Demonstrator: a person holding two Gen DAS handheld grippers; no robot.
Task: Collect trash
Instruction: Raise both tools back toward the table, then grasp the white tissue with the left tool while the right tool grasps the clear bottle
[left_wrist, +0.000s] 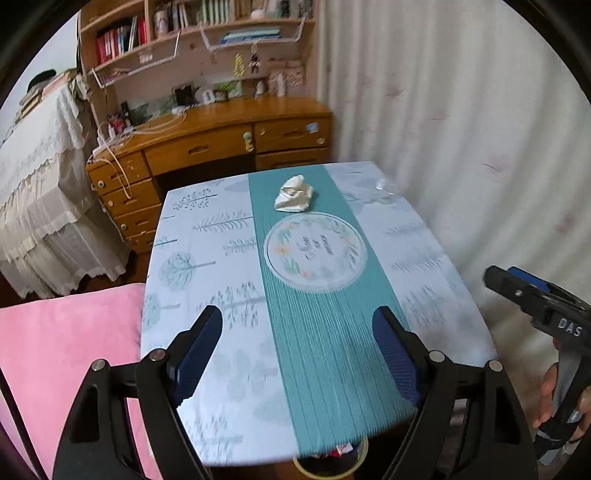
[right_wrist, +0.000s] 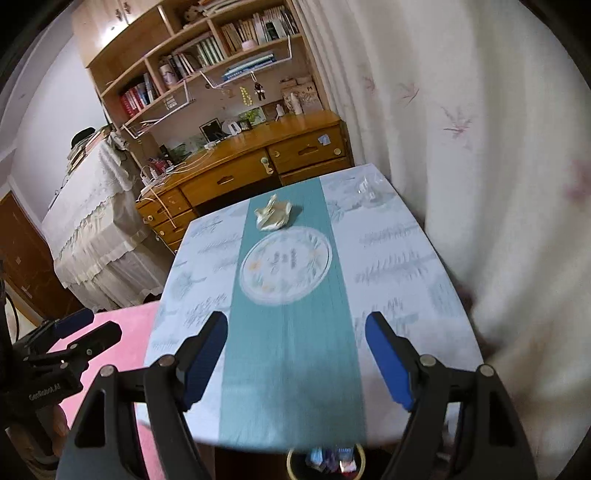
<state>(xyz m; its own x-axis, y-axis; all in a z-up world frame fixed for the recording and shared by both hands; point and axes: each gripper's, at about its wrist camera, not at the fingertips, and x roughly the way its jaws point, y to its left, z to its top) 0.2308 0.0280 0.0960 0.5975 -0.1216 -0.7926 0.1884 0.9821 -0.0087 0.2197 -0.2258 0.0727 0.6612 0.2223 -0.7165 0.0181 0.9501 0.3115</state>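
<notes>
Bin (right_wrist: 326, 461) below the near desk edge is cut off by the frame, contents blurred; a clear object (right_wrist: 365, 190) at the desk's (left_wrist: 207, 280) far right corner is hard to make out. Crumpled white paper (left_wrist: 293, 195) lies on the teal runner (left_wrist: 325, 332) at the far end, just beyond the round printed motif (left_wrist: 315, 251). Left tool (left_wrist: 297, 334) and right tool (right_wrist: 295, 334) both spread wide, holding nothing, over the near edge; wooden bookshelf (right_wrist: 207, 55) behind, curtain (right_wrist: 480, 147) at right

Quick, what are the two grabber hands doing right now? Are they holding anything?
Left gripper: open, holding nothing, above the table.
Right gripper: open, holding nothing; the crumpled paper lies far ahead.
</notes>
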